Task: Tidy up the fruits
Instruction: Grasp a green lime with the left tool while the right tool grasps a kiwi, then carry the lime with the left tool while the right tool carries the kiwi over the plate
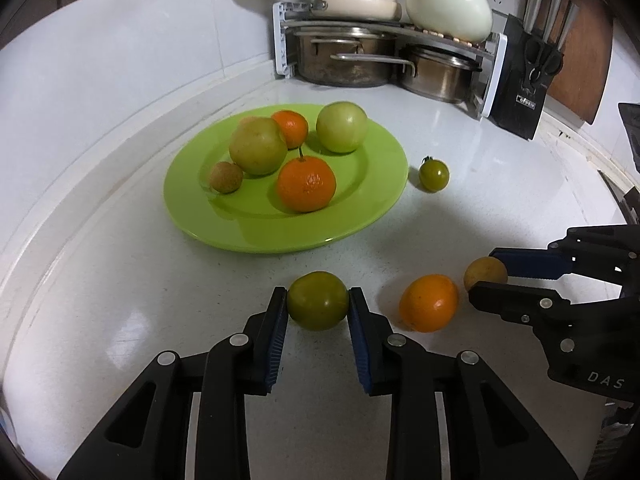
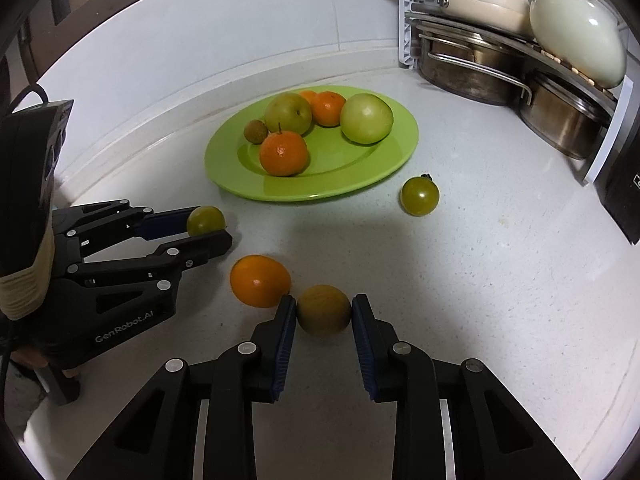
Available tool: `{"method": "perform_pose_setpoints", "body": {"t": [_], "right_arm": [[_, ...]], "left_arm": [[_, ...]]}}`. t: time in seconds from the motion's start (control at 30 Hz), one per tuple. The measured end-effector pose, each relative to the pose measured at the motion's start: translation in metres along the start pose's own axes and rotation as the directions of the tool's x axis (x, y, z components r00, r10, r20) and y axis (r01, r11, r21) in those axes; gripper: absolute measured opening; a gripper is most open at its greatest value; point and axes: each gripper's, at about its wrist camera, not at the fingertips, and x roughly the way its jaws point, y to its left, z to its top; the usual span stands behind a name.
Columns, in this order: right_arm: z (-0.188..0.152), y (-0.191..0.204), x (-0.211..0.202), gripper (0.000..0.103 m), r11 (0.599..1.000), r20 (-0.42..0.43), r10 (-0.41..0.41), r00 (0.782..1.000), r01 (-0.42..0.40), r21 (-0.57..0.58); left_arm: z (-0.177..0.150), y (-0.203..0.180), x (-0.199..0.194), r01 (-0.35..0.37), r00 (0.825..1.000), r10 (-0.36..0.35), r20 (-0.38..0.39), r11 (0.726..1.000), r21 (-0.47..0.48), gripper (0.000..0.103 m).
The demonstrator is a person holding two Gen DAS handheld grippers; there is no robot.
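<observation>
My left gripper (image 1: 318, 300) is shut on a green tomato (image 1: 318, 299) that rests on the white counter, its blue pads pressed to both sides. My right gripper (image 2: 324, 310) is shut on a small tan round fruit (image 2: 324, 309), also on the counter. Between the two lies a loose orange (image 2: 260, 280), just left of the right gripper's fingertip. A green plate (image 1: 360, 220) behind them carries two pale green apples, two tangerines and a small brown fruit. Another green tomato (image 2: 420, 196) sits alone right of the plate.
A rack with steel pots (image 1: 352, 60), a cream pan and a white jug fills the back corner. A black knife block (image 1: 528, 80) stands to its right. The tiled wall curves round the left and back. A sleeve and hand hold the left gripper's body (image 2: 24, 280).
</observation>
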Motion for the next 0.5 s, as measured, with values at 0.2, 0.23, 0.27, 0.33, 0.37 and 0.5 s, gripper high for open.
{"method": "perform_pose_setpoints", "body": {"t": [0.2, 0.23, 0.27, 0.33, 0.37, 0.5], "right_arm": [[0.001, 0.002, -0.013, 0.03, 1.0, 0.028, 0.003, 1.0, -0.003, -0.012], [0.001, 0.003, -0.016, 0.03, 1.0, 0.033, 0.005, 0.999, -0.004, -0.013], [0.002, 0.003, -0.018, 0.03, 1.0, 0.039, 0.005, 0.999, -0.005, -0.015], [0.002, 0.003, -0.024, 0.03, 1.0, 0.051, 0.009, 0.999, -0.008, -0.02], [0.003, 0.004, -0.027, 0.03, 1.0, 0.057, 0.011, 0.998, -0.009, -0.023], [0.007, 0.005, -0.038, 0.03, 0.999, 0.085, 0.02, 0.996, -0.017, -0.04]], "left_arm": [[0.0, -0.002, -0.02, -0.009, 0.999, 0.01, 0.038, 1.0, -0.012, 0.03], [0.0, -0.002, -0.024, -0.011, 0.999, 0.012, 0.046, 1.0, -0.015, 0.03], [0.0, -0.003, -0.029, -0.013, 0.998, 0.013, 0.054, 1.0, -0.017, 0.03], [0.0, -0.004, -0.037, -0.018, 0.997, 0.02, 0.069, 1.0, -0.023, 0.03], [0.001, -0.005, -0.039, -0.02, 0.997, 0.022, 0.075, 0.999, -0.025, 0.03], [0.006, -0.007, -0.05, -0.031, 0.995, 0.033, 0.098, 0.999, -0.03, 0.03]]}}
